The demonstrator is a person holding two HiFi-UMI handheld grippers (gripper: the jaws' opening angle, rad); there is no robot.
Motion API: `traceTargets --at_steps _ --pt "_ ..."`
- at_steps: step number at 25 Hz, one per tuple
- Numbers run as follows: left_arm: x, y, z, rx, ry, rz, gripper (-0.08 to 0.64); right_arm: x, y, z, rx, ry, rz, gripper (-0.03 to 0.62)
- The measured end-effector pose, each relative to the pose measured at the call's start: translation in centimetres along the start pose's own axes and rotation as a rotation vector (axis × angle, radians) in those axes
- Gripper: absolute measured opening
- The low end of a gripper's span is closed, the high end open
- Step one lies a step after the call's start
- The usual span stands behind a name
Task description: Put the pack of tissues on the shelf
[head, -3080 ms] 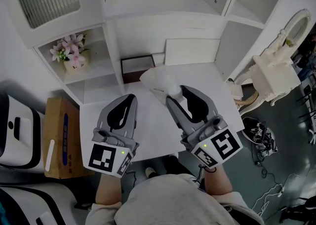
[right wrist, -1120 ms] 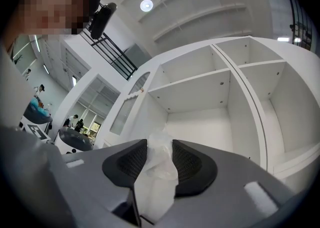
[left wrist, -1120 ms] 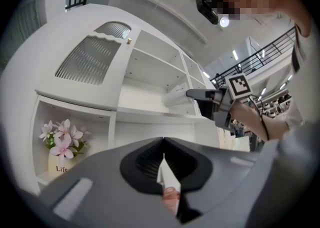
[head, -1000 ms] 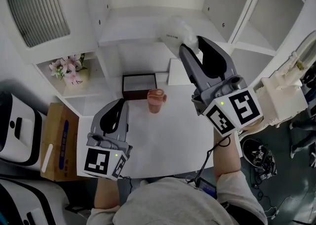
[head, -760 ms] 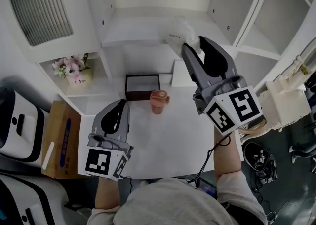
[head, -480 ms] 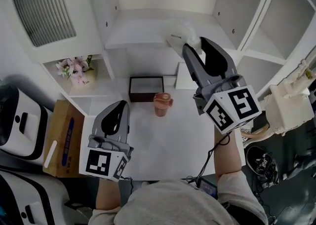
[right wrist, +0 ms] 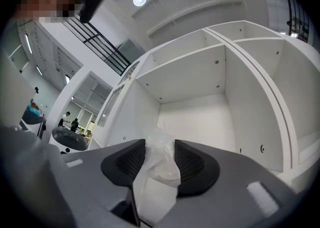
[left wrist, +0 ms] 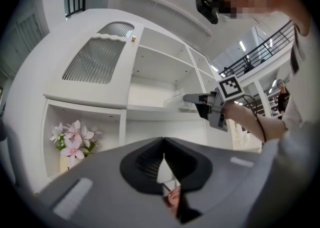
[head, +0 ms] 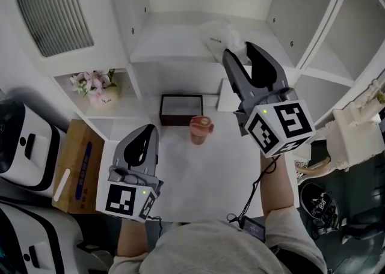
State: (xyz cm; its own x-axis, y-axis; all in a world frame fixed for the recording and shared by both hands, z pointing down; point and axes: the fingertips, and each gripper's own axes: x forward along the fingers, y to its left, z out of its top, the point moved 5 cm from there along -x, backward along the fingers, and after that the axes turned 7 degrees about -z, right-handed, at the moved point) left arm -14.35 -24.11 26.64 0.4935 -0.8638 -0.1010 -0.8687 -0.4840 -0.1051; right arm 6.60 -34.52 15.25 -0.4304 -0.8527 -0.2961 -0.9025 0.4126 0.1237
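Placing step: the right gripper (head: 238,50), jaws just opening with pads touching the soft white plastic-wrapped pack of tissues (head: 218,33) over the white cabinet shelf (head: 162,41), should next release fully and withdraw; the left gripper (head: 146,130) is closed, empty.

We see the pack (head: 218,33), white crinkly plastic, over the right of the upper shelf (head: 162,41), its near end between the right gripper's (head: 237,51) jaws, which have just been opening.
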Motion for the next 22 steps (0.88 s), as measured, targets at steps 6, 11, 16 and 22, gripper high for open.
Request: traceTargets --at_steps 6,11,16,22 --pt "-0.1 0.6 -0.5 -0.011 0.012 0.025 0.002 1.5 -0.5 -0.6 0.012 0.002 -0.021 0.192" --pt "-0.4 0.8 -0.9 -0.015 0.024 0.036 0.002 2.0 -0.6 -0.8 -0.003 0.009 -0.049 0.193" --pt "-0.6 0.9 -0.8 -0.013 0.021 0.040 0.002 2.1 -0.5 -0.8 0.007 0.007 -0.043 0.204" --pt "-1.2 0.8 -0.7 -0.010 0.018 0.036 0.002 1.4 -0.7 -0.4 0.052 -0.013 -0.044 0.227"
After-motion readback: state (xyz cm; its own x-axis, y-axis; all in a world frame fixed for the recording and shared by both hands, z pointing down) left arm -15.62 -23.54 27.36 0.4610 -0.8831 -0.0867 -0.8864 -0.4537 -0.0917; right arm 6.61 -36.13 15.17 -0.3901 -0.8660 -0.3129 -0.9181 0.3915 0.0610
